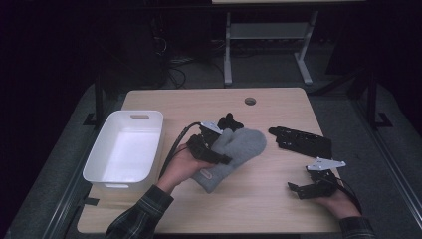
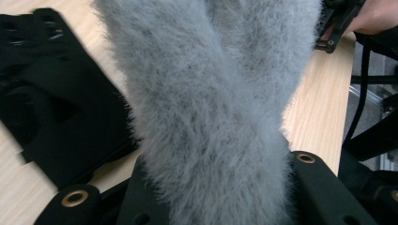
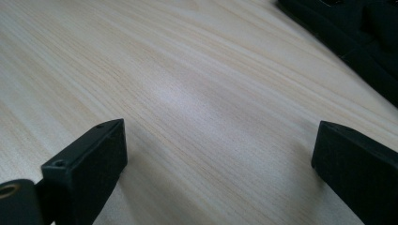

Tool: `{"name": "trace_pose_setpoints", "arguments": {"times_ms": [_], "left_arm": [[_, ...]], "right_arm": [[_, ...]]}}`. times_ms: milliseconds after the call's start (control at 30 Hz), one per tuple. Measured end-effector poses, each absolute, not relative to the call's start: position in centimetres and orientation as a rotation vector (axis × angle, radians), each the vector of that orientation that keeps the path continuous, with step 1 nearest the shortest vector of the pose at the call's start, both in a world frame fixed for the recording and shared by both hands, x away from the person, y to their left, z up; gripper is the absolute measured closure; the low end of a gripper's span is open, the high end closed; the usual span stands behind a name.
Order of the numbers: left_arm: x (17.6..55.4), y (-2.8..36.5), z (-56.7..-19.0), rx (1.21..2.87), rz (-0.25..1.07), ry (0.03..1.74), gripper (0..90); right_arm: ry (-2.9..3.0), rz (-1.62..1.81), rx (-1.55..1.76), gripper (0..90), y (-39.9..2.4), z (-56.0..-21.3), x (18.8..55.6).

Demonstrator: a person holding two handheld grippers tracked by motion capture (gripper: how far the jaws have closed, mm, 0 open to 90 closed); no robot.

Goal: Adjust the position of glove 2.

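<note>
Beside the white bin: grey fuzzy mitten lies at the table's middle, just right of the white plastic bin; cuff end towards the person
Left gripper: left gripper sits on the mitten, just right of the bin; jaws clamped on the grey fleece, which bulges between them in the left gripper view
Right gripper: right gripper rests far right of the bin, near the table's front edge; jaws spread wide, nothing between them, bare wood below
Black glove: black glove lies flat right of the mitten, well apart from the bin
Table: light wooden table carries everything; bin at its left edge
</note>
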State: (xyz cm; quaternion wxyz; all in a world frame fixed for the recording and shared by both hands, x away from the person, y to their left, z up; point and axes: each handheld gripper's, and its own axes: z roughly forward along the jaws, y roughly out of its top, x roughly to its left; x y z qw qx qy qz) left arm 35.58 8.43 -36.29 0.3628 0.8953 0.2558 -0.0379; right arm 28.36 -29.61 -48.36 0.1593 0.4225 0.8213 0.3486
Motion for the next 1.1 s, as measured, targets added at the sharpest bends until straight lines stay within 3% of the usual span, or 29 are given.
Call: {"name": "trace_pose_setpoints", "arguments": {"times_ms": [1100], "left_arm": [[36.9, 21.1, -29.8, 2.195, 0.074, 0.897, 64.3]], "right_arm": [[2.347, 0.996, 1.207, 3.4, -29.6, -48.4, 28.4]]}}
